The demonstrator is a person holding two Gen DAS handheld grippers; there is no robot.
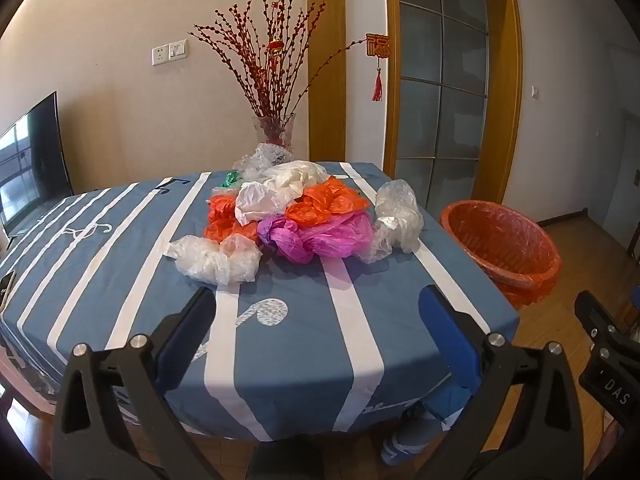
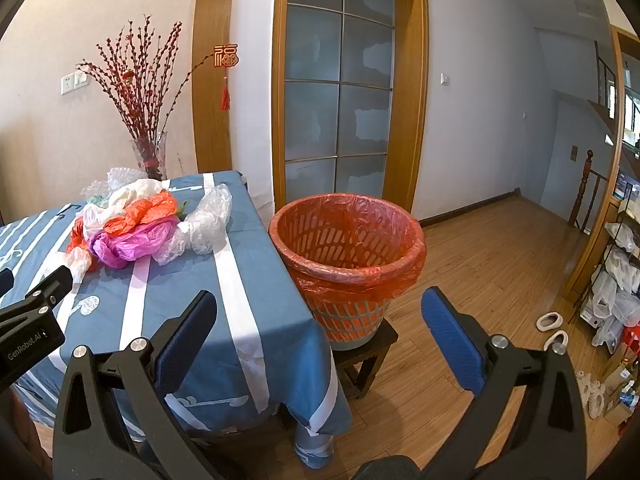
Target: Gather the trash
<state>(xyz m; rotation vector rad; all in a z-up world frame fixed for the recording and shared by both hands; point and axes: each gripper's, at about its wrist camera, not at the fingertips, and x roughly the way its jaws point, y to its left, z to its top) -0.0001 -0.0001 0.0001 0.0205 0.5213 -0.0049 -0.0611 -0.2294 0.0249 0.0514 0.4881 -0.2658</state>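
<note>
Beside table (image 2: 240, 292), lined bin (image 2: 347, 256) (on stool (image 2: 368, 354)); both grippers wide open, empty.

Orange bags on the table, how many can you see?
2 that show: one orange bag on the pile's left side, one orange bag on top, above the pink bag. More may hide underneath.

Cream walls (image 1: 120, 80), wood-framed frosted glass door (image 2: 338, 96), wood plank floor (image 2: 492, 264), TV (image 1: 30, 160) at left, wire shelf rack (image 2: 622, 276) at right, daylight.
</note>
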